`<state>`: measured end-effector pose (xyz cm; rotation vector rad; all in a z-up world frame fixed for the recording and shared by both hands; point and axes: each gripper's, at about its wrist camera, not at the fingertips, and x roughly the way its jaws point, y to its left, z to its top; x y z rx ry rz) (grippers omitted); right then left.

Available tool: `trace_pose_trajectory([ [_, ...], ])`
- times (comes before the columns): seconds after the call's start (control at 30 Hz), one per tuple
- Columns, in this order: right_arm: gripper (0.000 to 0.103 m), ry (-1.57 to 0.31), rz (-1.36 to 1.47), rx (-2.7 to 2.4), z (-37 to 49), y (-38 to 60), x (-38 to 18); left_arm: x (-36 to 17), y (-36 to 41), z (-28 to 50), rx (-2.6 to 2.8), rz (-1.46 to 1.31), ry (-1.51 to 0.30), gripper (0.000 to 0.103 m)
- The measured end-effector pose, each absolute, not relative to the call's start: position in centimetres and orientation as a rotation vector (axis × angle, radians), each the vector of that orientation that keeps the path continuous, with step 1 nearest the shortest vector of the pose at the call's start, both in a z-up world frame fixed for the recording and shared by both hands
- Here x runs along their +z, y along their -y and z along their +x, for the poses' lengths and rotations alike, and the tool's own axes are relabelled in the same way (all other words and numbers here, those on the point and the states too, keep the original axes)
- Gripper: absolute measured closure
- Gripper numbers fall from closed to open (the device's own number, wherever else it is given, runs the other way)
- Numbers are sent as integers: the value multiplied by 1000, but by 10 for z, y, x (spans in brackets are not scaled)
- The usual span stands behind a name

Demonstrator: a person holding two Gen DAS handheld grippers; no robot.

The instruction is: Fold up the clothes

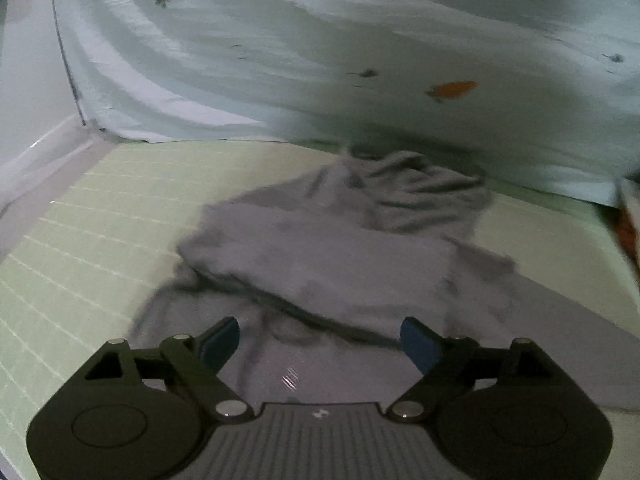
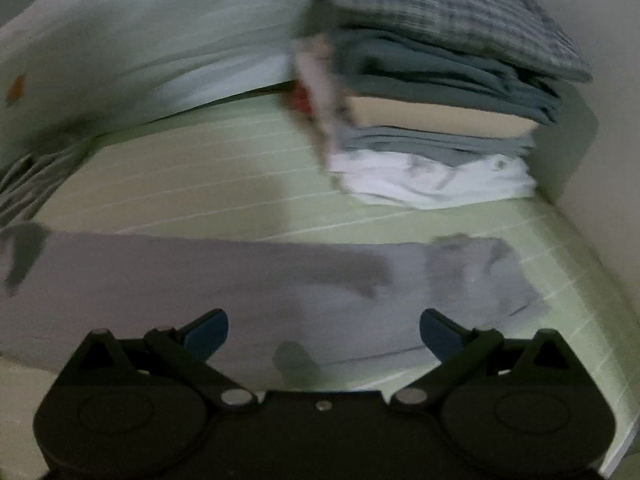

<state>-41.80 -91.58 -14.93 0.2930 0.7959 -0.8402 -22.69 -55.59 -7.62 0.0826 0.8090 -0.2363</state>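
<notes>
So both grippers are hanging over a grey garment (image 1: pixel 340 256) that's lying on a pale green mat with white grid lines (image 1: pixel 88 232). The left gripper (image 1: pixel 320 340) has its blue-padded fingers (image 1: pixel 222 340) spread wide with nothing between them, sitting over the near edge of the grey cloth, which is rumpled and bunched up toward the far end, with a fold line running across just ahead of the fingers. The right gripper (image 2: pixel 324 332) is spread apart too and holds nothing; in its view the grey garment (image 2: pixel 240 280) stretches flat from left to right across the mat (image 2: pixel 200 184), with a crumpled bit at the right end. Beyond the garment, along the far side, there's a big pale sheet with little orange carrot prints (image 1: pixel 360 40) draped up like a backdrop. Far right in the right wrist view sits a stack of folded clothes (image 2: pixel 440 120), checked fabric on top, white at the bottom. Both views are pretty blurry.
</notes>
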Motion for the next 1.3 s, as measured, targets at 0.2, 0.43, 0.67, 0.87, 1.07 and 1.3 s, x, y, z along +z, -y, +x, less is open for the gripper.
trace_pose_trajectory([
  [0.2, 0, -782, 325, -1026, -447, 969, -164, -74, 562, -264, -242, 148, -827, 14],
  [0.43, 0, -774, 382, -1050, -466, 1001, -187, -69, 555, -272, -192, 175, -848, 13],
  [0.67, 0, -713, 409, -1036, -470, 1001, -194, -67, 553, -269, -174, 226, -856, 13],
  [0.87, 20, -698, 408, -1027, -472, 999, -189, -61, 536, -262, -160, 208, -849, 12],
  [1.07, 97, -677, 444, -939, -461, 989, -167, -63, 503, -233, -159, 146, -855, 12],
  [1.3, 97, -613, 364, -903, -409, 918, -123, -65, 463, -183, -187, 113, -838, 12],
])
